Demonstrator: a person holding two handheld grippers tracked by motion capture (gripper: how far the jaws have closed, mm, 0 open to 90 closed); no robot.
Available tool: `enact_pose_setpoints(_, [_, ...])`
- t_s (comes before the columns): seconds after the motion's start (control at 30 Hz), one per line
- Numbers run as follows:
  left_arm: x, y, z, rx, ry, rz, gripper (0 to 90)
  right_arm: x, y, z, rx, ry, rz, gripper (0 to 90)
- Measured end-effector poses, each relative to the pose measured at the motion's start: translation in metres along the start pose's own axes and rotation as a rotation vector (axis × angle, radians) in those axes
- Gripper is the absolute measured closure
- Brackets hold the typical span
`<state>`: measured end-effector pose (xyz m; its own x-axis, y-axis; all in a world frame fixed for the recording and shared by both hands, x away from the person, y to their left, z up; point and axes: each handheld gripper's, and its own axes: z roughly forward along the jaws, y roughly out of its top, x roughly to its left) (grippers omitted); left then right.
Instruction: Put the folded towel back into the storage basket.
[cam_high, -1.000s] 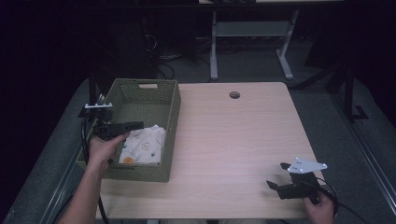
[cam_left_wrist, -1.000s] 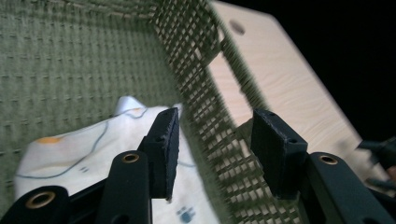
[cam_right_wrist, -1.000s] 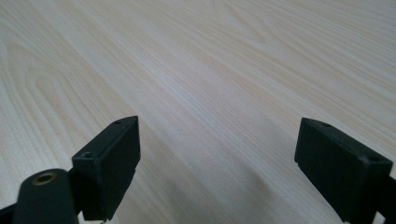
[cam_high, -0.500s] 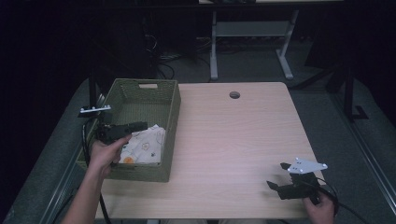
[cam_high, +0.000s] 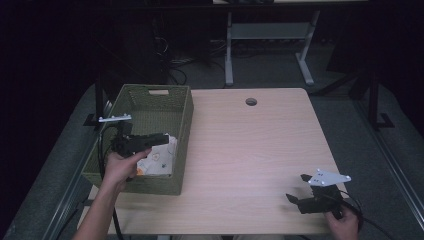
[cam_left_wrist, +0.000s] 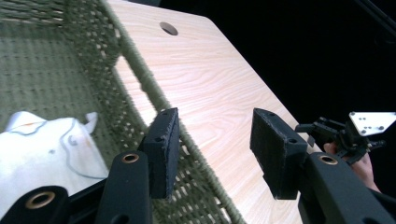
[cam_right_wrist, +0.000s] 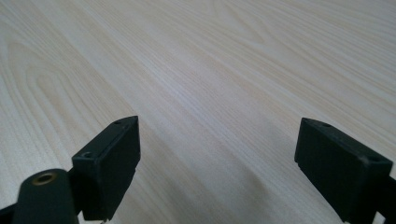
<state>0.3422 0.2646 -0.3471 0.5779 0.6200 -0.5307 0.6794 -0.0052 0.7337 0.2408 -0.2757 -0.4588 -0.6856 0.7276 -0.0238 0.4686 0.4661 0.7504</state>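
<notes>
- The white cloth (cam_high: 159, 159) lies crumpled on the floor of the green woven basket (cam_high: 150, 102), in the half of the basket nearest the person; in the left claw's view the cloth (cam_left_wrist: 46, 144) shows pale, with thin line markings and small orange touches.
- The left claw (cam_high: 159, 139) hangs over the basket just above the cloth's far edge, its jaws pointing toward the counter's right side. Its own view (cam_left_wrist: 212, 151) has the jaws a moderate way apart with nothing between them, straddling the basket's right wall from above.
- The relation that matters: the cloth lies below the left claw and to its left as that claw's camera sees it, which is back toward the person and deeper into the basket. The jaws now aim past the cloth, over the rim at the bare counter (cam_high: 250, 150).
- The cloth shows no clear long axis; it is a loose heap, so a pinch from above on any raised fold would probably serve.
- Judged from this, the next move calls for turning the left claw down and pulling it back toward the person before closing.
- The left hand (cam_high: 120, 167) is by far the nearer to the cloth.
- The right claw (cam_high: 300, 199) sits low at the counter's near right corner, well apart from the basket. Its own view (cam_right_wrist: 215, 163) has the jaws spread wide over bare wood, holding nothing.
</notes>
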Motion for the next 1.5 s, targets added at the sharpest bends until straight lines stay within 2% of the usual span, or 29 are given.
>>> enact_pose_setpoints(0.5, [-0.025,-0.001,0.021,0.026,-0.054,0.053,53.0,0.000,0.000,-0.002,-0.012,-0.001,0.001,13.8])
enact_pose_setpoints(0.7, [-0.037,-0.003,0.033,0.043,-0.078,0.077,53.0,0.000,0.000,-0.003,-0.013,0.000,0.001,13.8])
enact_pose_setpoints(0.73, [-0.041,-0.003,0.036,0.051,-0.082,0.092,53.0,0.000,-0.001,-0.003,-0.016,0.000,0.001,13.8])
enact_pose_setpoints(0.93, [-0.049,-0.004,0.047,0.071,-0.098,0.107,53.0,0.000,-0.001,-0.003,-0.016,0.004,0.003,13.8])
enact_pose_setpoints(0.97, [-0.053,-0.005,0.051,0.077,-0.102,0.122,53.0,0.000,-0.001,-0.003,-0.016,0.003,0.001,13.8])
enact_pose_setpoints(1.5, [-0.079,-0.009,0.082,0.090,-0.164,0.158,53.6,-0.003,-0.003,-0.005,-0.022,0.003,0.010,13.8])
